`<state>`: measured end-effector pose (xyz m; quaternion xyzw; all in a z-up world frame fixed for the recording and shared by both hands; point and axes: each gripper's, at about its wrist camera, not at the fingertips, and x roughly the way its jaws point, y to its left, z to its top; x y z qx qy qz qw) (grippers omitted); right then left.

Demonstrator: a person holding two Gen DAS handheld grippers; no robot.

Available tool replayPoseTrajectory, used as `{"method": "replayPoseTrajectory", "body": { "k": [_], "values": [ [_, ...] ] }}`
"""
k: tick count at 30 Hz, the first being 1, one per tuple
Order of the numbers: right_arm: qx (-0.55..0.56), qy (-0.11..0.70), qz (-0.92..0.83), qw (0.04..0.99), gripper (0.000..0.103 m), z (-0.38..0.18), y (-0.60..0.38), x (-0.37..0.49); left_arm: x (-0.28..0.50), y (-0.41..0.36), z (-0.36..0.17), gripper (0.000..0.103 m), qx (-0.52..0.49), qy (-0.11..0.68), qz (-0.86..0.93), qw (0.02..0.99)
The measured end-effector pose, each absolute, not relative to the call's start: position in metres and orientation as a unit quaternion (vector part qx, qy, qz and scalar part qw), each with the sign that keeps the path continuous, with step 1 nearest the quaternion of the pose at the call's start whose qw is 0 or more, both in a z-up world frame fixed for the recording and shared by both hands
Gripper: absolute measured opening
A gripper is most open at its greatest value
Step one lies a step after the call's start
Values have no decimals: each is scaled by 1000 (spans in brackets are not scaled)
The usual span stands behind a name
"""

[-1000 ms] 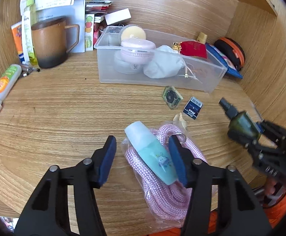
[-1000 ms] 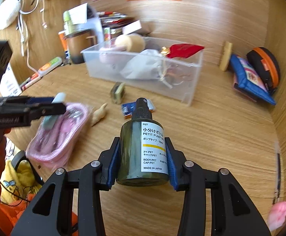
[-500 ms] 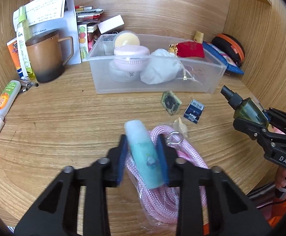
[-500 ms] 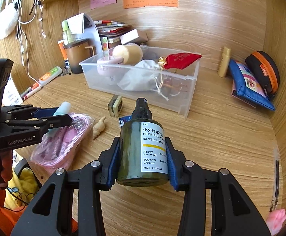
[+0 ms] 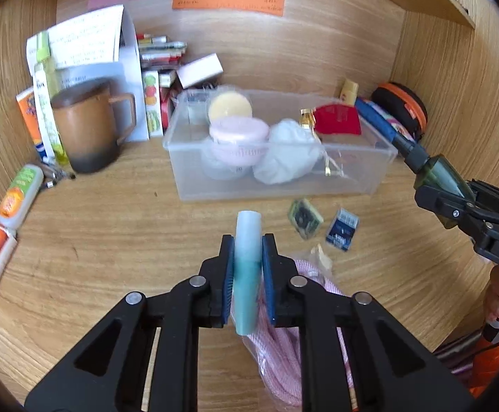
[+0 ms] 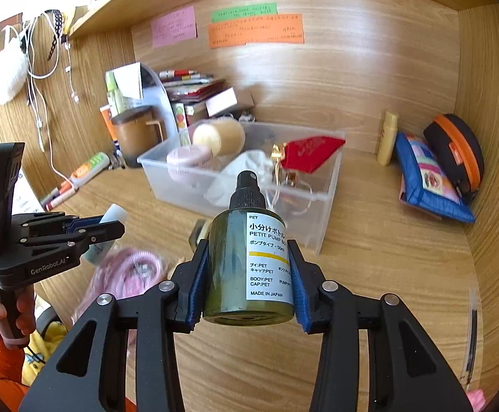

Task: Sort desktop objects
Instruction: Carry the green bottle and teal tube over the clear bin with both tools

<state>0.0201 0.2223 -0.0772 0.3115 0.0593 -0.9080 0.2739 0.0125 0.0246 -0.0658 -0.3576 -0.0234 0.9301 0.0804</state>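
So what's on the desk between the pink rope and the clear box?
Left wrist view: two small packets, one green and one blue, lie between the pink rope and clear box.

The right gripper (image 6: 247, 274) clamps a dark green pump spray bottle (image 6: 246, 261) between its blue-padded fingers (image 6: 196, 279), nozzle pointing toward a clear plastic bin (image 6: 318, 213) on the wooden worktop (image 6: 387, 257). At left, the left gripper (image 6: 107, 228) grips a pale blue tube (image 6: 112, 214) above a bagged pink rope (image 6: 125, 271). A blue pouch (image 6: 428, 182) leans near the right wall.

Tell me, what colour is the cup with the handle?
The cup is brown, fading to dark grey at the bottom. The left wrist view shows it best.
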Motion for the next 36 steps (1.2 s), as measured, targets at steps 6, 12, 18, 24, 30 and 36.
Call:
{"method": "replayPoseTrajectory", "body": {
  "k": [6, 12, 18, 24, 30, 36],
  "values": [
    [296, 55, -913, 276, 38, -61, 218, 12, 5, 17, -48, 13, -336, -33, 938, 82],
    [284, 55, -917, 276, 38, -46, 213, 0, -5, 12, -31, 13, -319, -36, 944, 81],
    [278, 59, -920, 270, 38, -36, 208, -15, -19, 8, -8, 13, -298, -29, 950, 85],
    [276, 60, -921, 268, 38, -30, 199, -31, -37, 8, 7, 13, -289, -21, 953, 92],
    [280, 59, -921, 266, 38, -27, 191, -48, -64, -1, 11, 13, -297, -24, 950, 92],
    [296, 49, -917, 263, 38, -31, 184, -74, -94, -11, 4, 13, -315, -33, 944, 91]
  ]
}}
